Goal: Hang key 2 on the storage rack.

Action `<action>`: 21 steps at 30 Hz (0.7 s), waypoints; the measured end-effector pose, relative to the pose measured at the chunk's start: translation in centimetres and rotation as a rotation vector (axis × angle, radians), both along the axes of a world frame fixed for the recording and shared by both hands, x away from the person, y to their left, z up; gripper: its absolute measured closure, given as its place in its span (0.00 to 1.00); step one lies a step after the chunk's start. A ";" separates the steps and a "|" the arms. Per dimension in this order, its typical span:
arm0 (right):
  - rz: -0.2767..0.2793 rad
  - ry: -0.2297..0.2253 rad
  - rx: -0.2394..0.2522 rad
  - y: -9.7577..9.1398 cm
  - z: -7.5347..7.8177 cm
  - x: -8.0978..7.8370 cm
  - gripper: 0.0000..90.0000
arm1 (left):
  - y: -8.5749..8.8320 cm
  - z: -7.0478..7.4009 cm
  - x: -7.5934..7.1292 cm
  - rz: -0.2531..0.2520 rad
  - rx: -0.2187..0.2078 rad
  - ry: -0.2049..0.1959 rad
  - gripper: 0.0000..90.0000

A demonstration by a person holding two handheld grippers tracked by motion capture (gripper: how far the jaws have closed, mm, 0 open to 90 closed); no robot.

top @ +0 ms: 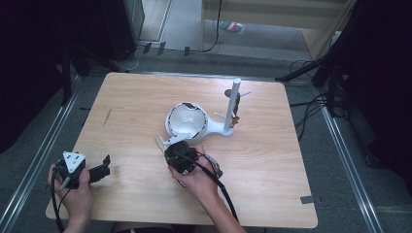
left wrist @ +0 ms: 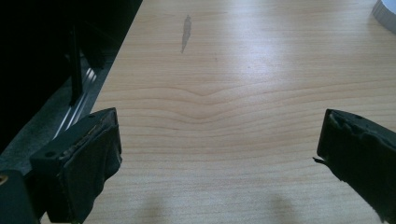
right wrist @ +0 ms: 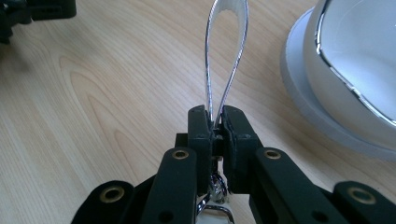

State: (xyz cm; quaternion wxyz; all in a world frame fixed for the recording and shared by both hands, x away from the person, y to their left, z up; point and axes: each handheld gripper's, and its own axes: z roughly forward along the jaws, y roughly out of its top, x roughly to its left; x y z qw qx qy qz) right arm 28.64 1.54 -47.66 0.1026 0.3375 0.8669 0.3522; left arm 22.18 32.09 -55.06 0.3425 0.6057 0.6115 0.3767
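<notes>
My right gripper (right wrist: pixel 215 122) is shut on a shiny silver loop (right wrist: pixel 227 51) that stands up from between its pads. In the high view the right gripper (top: pixel 171 144) sits at the table's middle, and the silver loop (top: pixel 162 141) pokes out to its left, just in front of a white stand. That stand has a glossy round dish (top: pixel 184 121) and an upright post (top: pixel 234 104) with small pegs. My left gripper (top: pixel 106 165) rests near the front left corner; in its own view the left gripper (left wrist: pixel 219 140) is open over bare wood.
A dark band-like item (top: pixel 236 110) hangs on the post. The wooden table (top: pixel 272 160) has open surface to the right and at the back left. Metal rails (top: pixel 350 160) and cables run along the floor on both sides.
</notes>
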 end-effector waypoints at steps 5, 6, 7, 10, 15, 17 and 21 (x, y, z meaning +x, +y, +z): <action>-0.010 -0.010 0.022 -0.6 0.5 0.0 0.93 | 0.0 0.0 0.0 0.000 -0.001 0.000 0.00; -0.014 -0.010 0.026 -0.7 0.6 -0.1 0.93 | 0.0 0.0 0.0 0.000 0.001 -0.001 0.00; -0.017 -0.015 0.031 -0.8 0.7 -0.1 0.93 | 0.0 0.0 0.0 0.001 0.001 -0.001 0.00; -0.026 -0.023 0.040 -1.1 1.0 -0.2 0.93 | 0.0 0.0 0.0 0.000 0.001 0.000 0.00; -0.037 -0.042 0.056 -1.7 1.5 -0.3 0.93 | 0.0 0.0 0.0 0.001 0.003 0.001 0.00; -0.043 -0.044 0.061 -1.9 1.6 -0.3 0.93 | 0.0 0.0 0.0 0.001 0.003 0.002 0.00; -0.051 -0.058 0.074 -2.4 2.0 -0.4 0.93 | 0.0 0.0 0.0 0.001 0.004 0.001 0.00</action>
